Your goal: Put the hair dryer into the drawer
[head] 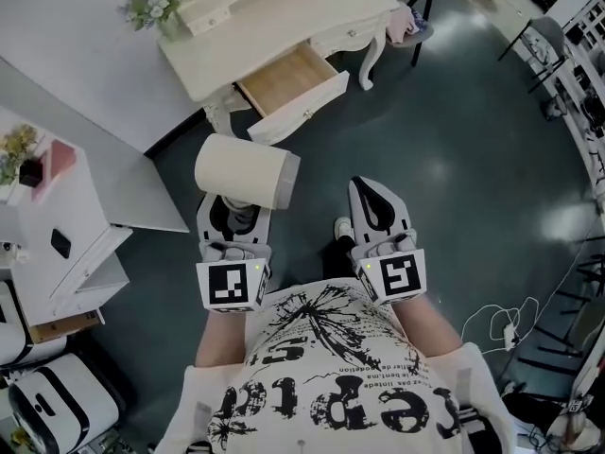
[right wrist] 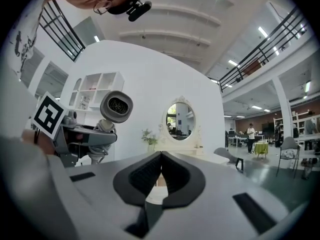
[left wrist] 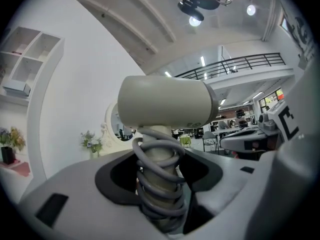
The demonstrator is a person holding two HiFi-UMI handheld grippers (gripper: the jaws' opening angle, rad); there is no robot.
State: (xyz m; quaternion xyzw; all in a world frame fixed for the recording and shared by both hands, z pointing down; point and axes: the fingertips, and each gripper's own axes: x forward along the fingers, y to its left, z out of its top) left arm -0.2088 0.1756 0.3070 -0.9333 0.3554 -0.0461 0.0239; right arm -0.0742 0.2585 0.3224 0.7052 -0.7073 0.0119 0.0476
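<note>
The hair dryer (head: 244, 170) before the drawer (head: 288, 81)
The drawer juts from the front edge of the bench (head: 227, 55), flowers (head: 151, 6) on its left end; the left claw (head: 232, 204) holds the hair dryer, right claw (head: 371, 189) beside it.

We see a cream hair dryer (head: 248, 170) with a grey coiled cord (left wrist: 159, 184). The drawer (head: 284, 78) is pale wood inside a white dressing table (head: 227, 64), above a dark grey-green floor (head: 454, 140).

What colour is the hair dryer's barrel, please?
Cream; the hair dryer shows best in the left gripper view.
</note>
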